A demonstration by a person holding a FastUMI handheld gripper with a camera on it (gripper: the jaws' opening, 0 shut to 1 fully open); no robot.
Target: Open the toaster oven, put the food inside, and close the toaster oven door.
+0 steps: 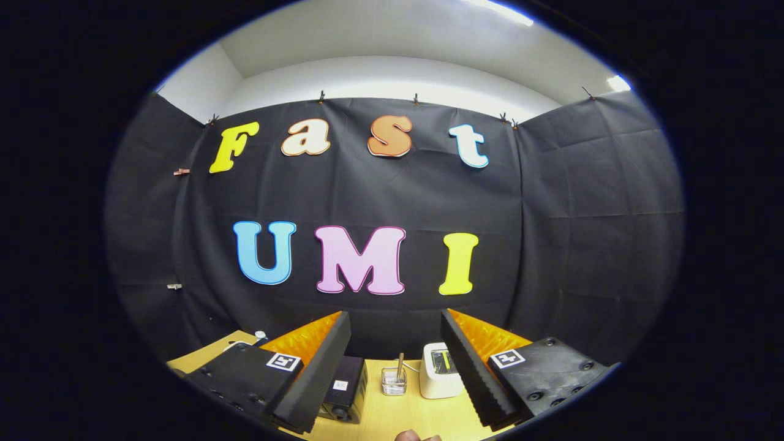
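Tongs (395,361) are spread wide and hold nothing, with bare space between the two fingers; they ride high and level above the tabletop (392,416), aimed at the booth's back wall more than at the things below. Between the fingers and beyond them, toward the far edge of the tabletop, three things stand in a loose row. On the left, partly hidden behind the left finger, sits a dark box (346,389) with knobs low on its face; by its shape this is probably the toaster oven, though too little of it shows to tell whether its door is up or down. In the middle stands a small clear glass (393,381) with a stick upright in it. On the right is a white appliance (440,370) with a slot in its top, close to the right finger and likely not part of the job. At the near edge of the tabletop, just below the gap of the tongs, a small rounded tan thing (416,436) peeks up; it may be the food, but too little of it shows to say.

The relation that matters is this: the dark box lies ahead of, below and left of the gap, so any work on its door would call for the tongs to dip and swing left. Since the door's state is hidden, the scene fits either a closed oven waiting for food or one closed again with food inside.
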